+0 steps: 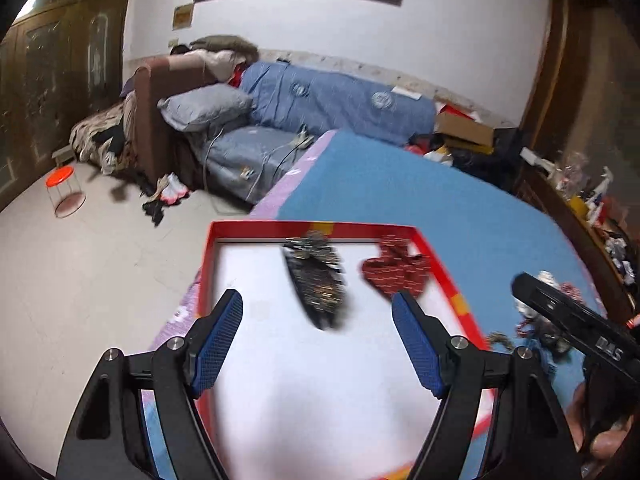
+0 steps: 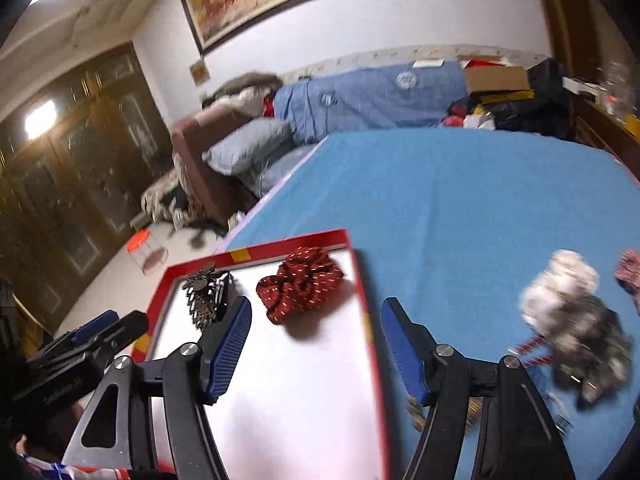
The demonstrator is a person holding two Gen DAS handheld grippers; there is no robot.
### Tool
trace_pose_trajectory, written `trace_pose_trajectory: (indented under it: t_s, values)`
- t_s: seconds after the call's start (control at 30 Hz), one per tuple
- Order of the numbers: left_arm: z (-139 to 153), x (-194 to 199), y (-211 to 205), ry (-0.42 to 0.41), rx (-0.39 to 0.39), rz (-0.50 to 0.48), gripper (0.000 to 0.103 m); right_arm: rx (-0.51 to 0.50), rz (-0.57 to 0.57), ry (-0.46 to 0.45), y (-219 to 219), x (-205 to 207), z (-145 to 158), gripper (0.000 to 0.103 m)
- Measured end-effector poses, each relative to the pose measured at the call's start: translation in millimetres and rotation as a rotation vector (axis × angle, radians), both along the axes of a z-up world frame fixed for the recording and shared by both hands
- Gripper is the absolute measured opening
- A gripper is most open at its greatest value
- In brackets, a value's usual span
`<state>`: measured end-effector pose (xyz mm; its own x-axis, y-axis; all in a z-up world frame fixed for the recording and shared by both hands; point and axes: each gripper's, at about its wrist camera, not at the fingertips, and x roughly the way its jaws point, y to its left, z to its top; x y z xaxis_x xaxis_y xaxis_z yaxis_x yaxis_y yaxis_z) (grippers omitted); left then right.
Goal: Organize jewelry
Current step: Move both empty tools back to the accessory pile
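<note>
Red-rimmed tray (image 1: 436, 258) with white floor, on left part of blue bed cover (image 2: 460, 200). Dark hair clip (image 1: 318, 284) and red scrunchie (image 2: 302, 286) at tray's far edge, side by side, apart. Pile of more hair pieces (image 2: 576, 332) on cover, off tray's right edge. Left gripper (image 1: 318, 320) open, empty, over tray. Right gripper (image 2: 316, 330) open, empty, straddling tray's right rim. Nothing blocking.

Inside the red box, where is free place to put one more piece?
The shallow red-rimmed box has bare white floor on its near half, below the dark metallic hair clip and dark red dotted scrunchie. Crowded: its far end, and the accessory pile on the blue cover.
</note>
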<state>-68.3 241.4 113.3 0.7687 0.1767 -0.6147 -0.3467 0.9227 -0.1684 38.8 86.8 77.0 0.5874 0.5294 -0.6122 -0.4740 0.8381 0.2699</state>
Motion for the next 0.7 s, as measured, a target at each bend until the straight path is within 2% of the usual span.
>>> trace_pose_trajectory:
  t_s: [0.07, 0.33, 0.5, 0.7]
  values:
    - [2, -6, -20, -0.011, -0.004, -0.042, 0.076, 0.032, -0.002, -0.007, -26, -17, 4, 0.076]
    - [-17, -11, -120, 0.032, 0.005, -0.251, 0.076, 0.020, -0.088, -0.081, -113, -67, 12, 0.076]
    - [-29, -18, -176, 0.049, 0.035, -0.334, 0.076, 0.002, -0.144, -0.093, -164, -96, 6, 0.076]
    - [-46, -20, -218, 0.107, 0.086, -0.410, 0.076, -0.022, -0.215, -0.081, -213, -124, -12, 0.076]
